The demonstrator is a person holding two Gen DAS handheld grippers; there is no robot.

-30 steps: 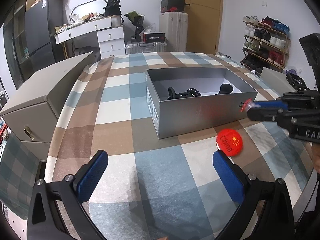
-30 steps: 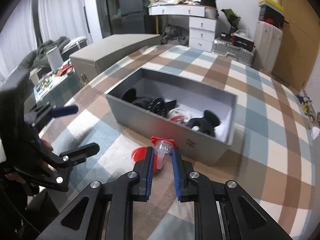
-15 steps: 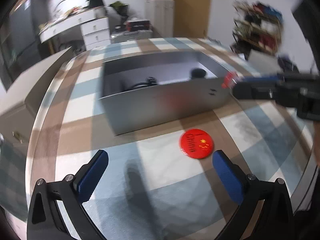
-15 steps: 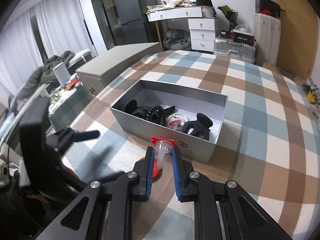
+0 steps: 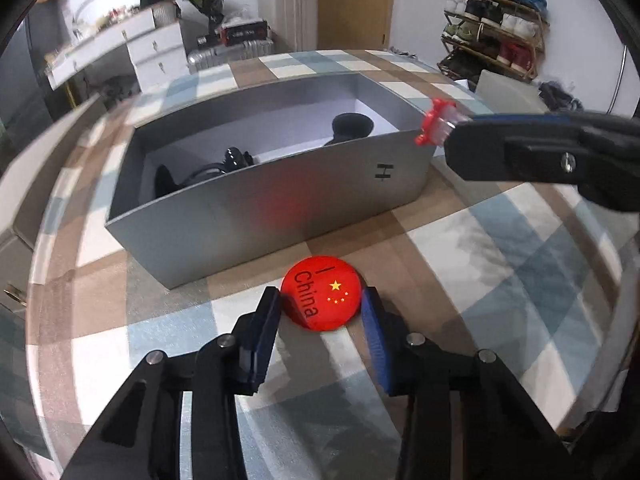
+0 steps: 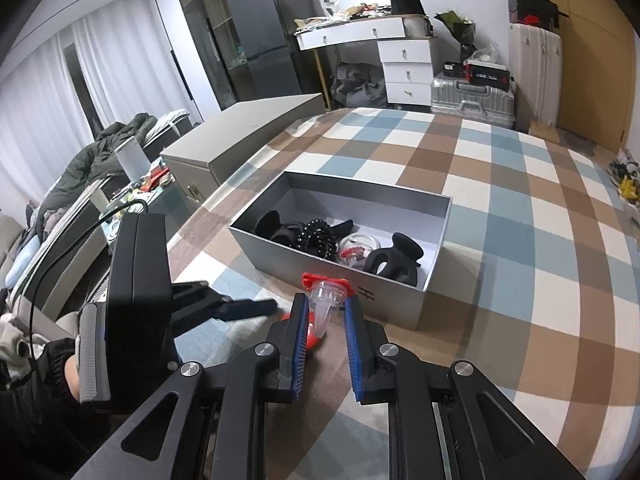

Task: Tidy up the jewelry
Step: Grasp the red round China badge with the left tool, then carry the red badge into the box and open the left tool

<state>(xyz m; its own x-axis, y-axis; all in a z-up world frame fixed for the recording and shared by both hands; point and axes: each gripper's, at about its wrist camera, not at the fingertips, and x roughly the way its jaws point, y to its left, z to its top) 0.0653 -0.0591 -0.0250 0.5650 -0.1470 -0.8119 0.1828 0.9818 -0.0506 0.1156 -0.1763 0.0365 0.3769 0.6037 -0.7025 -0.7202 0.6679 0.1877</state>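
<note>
A round red badge (image 5: pixel 322 297) marked "China" lies on the checked cloth in front of the grey box (image 5: pixel 280 204). My left gripper (image 5: pixel 322 312) has its blue pads on both sides of the badge, touching it. My right gripper (image 6: pixel 326 312) is shut on a small clear clip with a red rim (image 6: pixel 325 294), held above the cloth near the box's front right corner; the clip also shows in the left wrist view (image 5: pixel 437 123). The box (image 6: pixel 436 292) holds black hair clips, a beaded black band and a clear item.
A beige drawer cabinet (image 6: pixel 240 136) stands beyond the table's left edge. A white dresser, suitcase and fridge are at the back. A shoe rack (image 5: pixel 492 20) stands to the right. The checked table (image 6: pixel 540 240) stretches right of the box.
My left gripper moved forward and right to the red badge and narrowed from wide open onto its sides. My right gripper lifted a little, still holding the clip.
</note>
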